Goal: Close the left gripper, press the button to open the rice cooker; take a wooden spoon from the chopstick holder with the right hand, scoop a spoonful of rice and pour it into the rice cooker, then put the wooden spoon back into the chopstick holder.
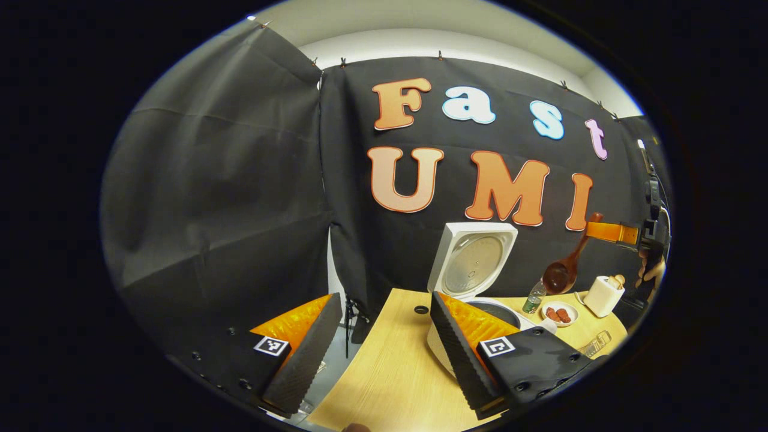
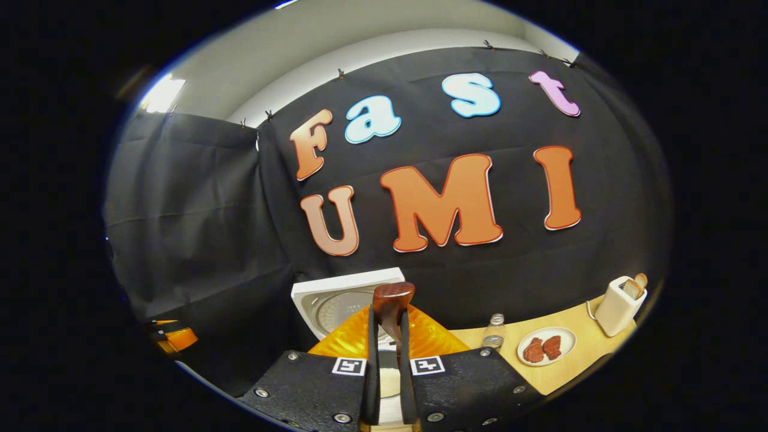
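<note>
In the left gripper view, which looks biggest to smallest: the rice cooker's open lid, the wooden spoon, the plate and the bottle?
1. Rice cooker lid
2. Wooden spoon, held up in the right gripper
3. Plate and bottle: too close to rank; the plate is wider, the bottle taller.

The left tool hangs with fingers spread wide, while the right tool seems clamped, fingers nearly together.

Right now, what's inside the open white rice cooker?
In the left gripper view, the open white rice cooker shows a dark inner pot rim; the left gripper finger covers its contents. Round metal plate lines the raised lid.
</note>
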Tool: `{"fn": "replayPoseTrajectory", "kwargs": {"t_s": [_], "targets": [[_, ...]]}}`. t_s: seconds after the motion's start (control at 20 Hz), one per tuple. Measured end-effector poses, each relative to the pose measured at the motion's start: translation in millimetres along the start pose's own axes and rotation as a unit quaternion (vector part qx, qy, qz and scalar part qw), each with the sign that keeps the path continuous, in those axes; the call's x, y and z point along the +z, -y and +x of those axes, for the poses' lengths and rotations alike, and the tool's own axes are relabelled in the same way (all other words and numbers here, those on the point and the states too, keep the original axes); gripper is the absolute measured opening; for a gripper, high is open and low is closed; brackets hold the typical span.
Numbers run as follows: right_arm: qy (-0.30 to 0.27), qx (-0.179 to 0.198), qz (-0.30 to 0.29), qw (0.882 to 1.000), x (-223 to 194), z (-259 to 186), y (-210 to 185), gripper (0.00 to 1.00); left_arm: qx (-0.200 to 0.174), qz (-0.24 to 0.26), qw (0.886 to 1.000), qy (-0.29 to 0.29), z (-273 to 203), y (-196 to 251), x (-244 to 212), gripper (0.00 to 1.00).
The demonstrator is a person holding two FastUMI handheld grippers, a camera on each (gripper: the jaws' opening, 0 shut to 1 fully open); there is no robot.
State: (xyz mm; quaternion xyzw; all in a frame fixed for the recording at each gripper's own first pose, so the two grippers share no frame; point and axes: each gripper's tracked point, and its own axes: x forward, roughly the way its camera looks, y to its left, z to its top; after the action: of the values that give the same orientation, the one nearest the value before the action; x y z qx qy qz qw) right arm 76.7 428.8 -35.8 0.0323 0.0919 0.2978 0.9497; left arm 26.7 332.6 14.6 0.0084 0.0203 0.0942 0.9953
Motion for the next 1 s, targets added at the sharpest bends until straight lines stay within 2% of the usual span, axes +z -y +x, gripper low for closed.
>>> {"fn": "replayPoseTrajectory", "kwargs": {"t_s": [0.25, 0.5, 0.75, 1.0], "targets": [[0.016, -0.044, 0.014, 0.999, 14, -51, 59, 0.13, 0.003, -0.006, 1.0, 0.015, -12, 7, 13, 1.0], [0.022, -0.103, 0.022, 0.994, 13, -106, 129, 0.13, 0.008, -0.004, 1.0, 0.03, -20, 16, 26, 1.0], [0.007, -0.158, 0.032, 0.987, -9, -157, 196, 0.13, -0.001, 0.0, 0.999, 0.039, -24, 37, 33, 1.0], [-0.017, -0.185, 0.045, 0.981, -43, -189, 239, 0.13, -0.014, 0.005, 0.999, 0.042, -28, 61, 38, 1.0]]}}
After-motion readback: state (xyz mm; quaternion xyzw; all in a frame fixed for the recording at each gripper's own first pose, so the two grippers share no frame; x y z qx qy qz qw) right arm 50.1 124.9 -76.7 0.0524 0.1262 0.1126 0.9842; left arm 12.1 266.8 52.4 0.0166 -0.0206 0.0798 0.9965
